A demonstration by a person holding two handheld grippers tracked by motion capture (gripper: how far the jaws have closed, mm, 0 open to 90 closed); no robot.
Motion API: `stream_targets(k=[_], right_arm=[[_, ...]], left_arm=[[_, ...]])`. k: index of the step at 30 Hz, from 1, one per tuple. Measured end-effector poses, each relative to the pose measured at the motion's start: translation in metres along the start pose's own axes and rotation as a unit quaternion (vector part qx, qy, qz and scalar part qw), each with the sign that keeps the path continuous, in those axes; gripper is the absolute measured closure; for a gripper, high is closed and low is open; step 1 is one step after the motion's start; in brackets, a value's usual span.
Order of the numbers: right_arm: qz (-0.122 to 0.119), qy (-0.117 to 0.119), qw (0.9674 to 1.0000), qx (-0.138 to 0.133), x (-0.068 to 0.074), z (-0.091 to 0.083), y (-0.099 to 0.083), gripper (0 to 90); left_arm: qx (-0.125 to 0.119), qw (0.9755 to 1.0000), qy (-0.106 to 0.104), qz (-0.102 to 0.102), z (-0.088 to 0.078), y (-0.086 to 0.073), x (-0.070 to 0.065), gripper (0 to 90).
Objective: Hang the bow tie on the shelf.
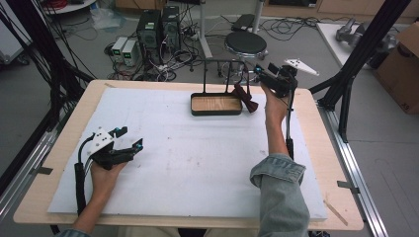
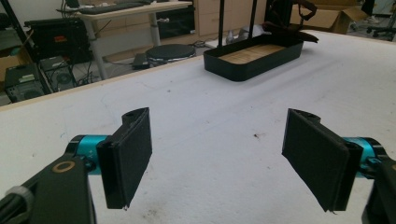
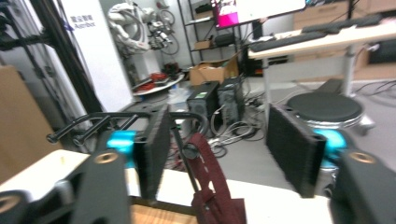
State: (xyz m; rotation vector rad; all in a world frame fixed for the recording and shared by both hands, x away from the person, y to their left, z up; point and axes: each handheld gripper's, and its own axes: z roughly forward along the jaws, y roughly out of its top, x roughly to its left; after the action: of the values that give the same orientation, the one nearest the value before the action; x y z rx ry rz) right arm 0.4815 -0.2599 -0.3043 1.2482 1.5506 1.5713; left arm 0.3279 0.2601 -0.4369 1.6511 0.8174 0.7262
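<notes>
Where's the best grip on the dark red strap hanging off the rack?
Probably the strap just below the rack's hook, where it hangs flat and free. Come from the person's side with the right gripper, pads on its two broad faces; lower down it bunches against the tray.

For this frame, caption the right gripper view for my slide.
Right gripper, jaws open, behind a dark red strap draped on a black rack.

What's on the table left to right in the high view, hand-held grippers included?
Left hand-held gripper → black tray with wooden floor → dark red strap hanging from the stand's bar → right hand-held gripper, raised by the stand, jaws apart and not on the strap.
</notes>
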Motion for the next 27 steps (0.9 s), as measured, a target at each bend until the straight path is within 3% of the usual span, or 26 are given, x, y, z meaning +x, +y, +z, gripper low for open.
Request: stream_targets(k=[5,11,14,15,16,17,20,21,24,27], right_arm=[[-0.028,0.002,0.9996,0.002,0.006,-0.014,0.009,25.3],[-0.030,0.016,0.9994,0.000,0.009,-0.030,0.018,19.0],[-0.044,0.013,0.9990,0.003,0.012,-0.041,0.023,16.7],[-0.057,0.007,0.9982,-0.015,0.015,-0.050,0.022,16.7],[-0.057,0.007,0.9982,-0.015,0.015,-0.050,0.022,16.7],[-0.078,-0.002,0.9966,-0.027,0.017,-0.060,0.020,13.9],[-0.075,0.007,0.9971,-0.004,0.018,-0.064,0.020,11.3],[-0.077,0.015,0.9968,-0.009,0.019,-0.072,0.018,11.3],[-0.105,0.005,0.9939,-0.031,0.023,-0.084,0.011,11.3],[-0.110,0.009,0.9934,-0.033,0.023,-0.091,0.006,11.3]], left_arm=[[0.001,1.0000,0.000,0.000,0.000,0.000,0.000,24.3],[0.002,1.0000,-0.001,0.001,0.000,0.000,0.000,24.3],[0.003,1.0000,-0.001,0.001,0.000,0.000,-0.001,24.3],[0.003,1.0000,-0.001,0.002,0.000,0.000,-0.001,24.3],[0.003,1.0000,-0.002,0.001,0.000,0.000,-0.001,24.3],[0.004,1.0000,-0.002,0.001,-0.001,0.000,-0.001,24.2],[0.004,1.0000,-0.002,0.001,0.000,0.000,-0.001,24.2],[0.004,1.0000,-0.002,0.001,0.000,0.000,-0.001,24.2],[0.004,1.0000,-0.001,0.001,0.000,0.000,-0.001,24.2],[0.005,1.0000,-0.001,0.002,0.000,0.000,-0.001,24.2]])
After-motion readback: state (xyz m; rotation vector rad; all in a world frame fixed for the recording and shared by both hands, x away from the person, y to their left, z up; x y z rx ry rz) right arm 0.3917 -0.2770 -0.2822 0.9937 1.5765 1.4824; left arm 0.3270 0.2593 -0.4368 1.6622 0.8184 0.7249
